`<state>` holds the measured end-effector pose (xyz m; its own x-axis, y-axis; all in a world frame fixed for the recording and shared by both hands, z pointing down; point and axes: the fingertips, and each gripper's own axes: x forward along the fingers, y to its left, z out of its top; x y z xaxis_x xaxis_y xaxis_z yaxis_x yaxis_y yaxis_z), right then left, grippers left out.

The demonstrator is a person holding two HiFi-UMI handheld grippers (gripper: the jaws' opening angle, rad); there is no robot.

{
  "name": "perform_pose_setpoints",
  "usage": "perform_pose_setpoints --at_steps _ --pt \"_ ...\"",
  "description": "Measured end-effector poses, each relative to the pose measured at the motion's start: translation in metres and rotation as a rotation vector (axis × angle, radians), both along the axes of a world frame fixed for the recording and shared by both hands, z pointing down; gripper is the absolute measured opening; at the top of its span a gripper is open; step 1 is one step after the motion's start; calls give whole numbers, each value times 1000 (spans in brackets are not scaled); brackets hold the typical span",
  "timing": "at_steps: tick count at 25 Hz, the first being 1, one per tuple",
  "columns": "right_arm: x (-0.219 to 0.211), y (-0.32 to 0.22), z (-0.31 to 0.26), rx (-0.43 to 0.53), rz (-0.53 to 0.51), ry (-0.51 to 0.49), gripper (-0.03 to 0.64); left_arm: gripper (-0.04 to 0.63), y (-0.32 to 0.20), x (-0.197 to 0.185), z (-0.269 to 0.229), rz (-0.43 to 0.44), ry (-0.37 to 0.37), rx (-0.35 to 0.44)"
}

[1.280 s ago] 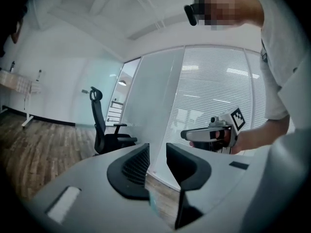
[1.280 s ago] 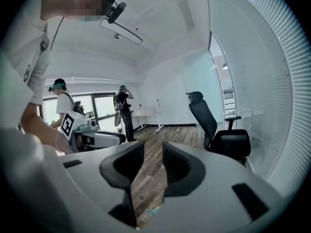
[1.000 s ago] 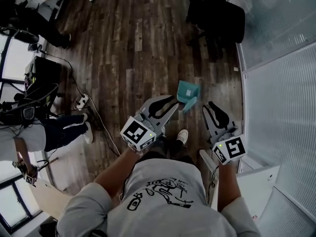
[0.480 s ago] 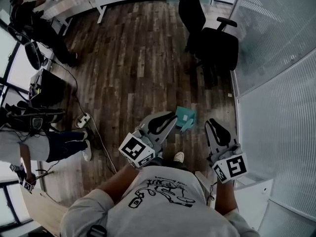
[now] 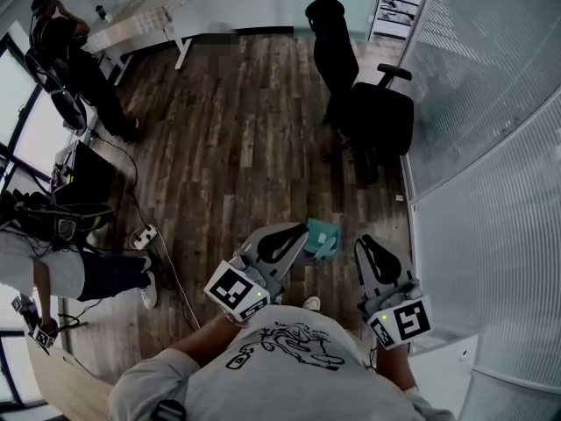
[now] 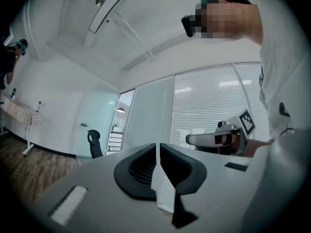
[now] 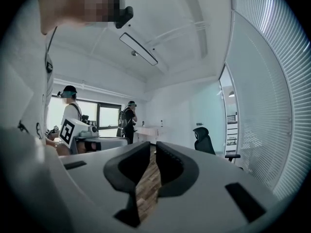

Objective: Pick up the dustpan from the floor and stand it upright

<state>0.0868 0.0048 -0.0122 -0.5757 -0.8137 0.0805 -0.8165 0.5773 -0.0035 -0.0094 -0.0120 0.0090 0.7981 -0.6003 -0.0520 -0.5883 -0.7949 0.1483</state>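
Note:
The teal dustpan (image 5: 323, 238) rests on the dark wood floor just ahead of my feet, apart from both grippers. The left gripper's jaws cover its left edge, and I cannot tell how it stands. My left gripper (image 5: 301, 231) is held level above the floor, to the left of the dustpan. Its jaws have just been closing and now meet (image 6: 158, 147) with nothing between them. My right gripper (image 5: 364, 243) hangs to the right of the dustpan. Its jaws have also just been closing to a thin slit (image 7: 151, 147) and hold nothing.
A black office chair (image 5: 372, 117) stands farther ahead on the right. A glass wall with blinds (image 5: 491, 147) runs along the right side. A power strip with cables (image 5: 145, 233) and a seated person's legs (image 5: 105, 274) are at the left. A white desk (image 5: 140, 16) is at the far left.
Both grippers and the head camera have risen, so the floor and dustpan look farther away. Both pairs of jaws have narrowed. The dustpan has stayed on the floor.

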Motion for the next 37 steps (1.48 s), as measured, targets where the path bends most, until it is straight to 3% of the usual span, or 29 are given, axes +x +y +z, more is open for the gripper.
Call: perform_pose_setpoints --at_steps 14,37 --pt "-3 3 -7 33 -21 30 23 18 4 21 -11 9 0 14" --pt "4 3 -10 37 -2 25 23 19 2 23 -14 -3 17 14"
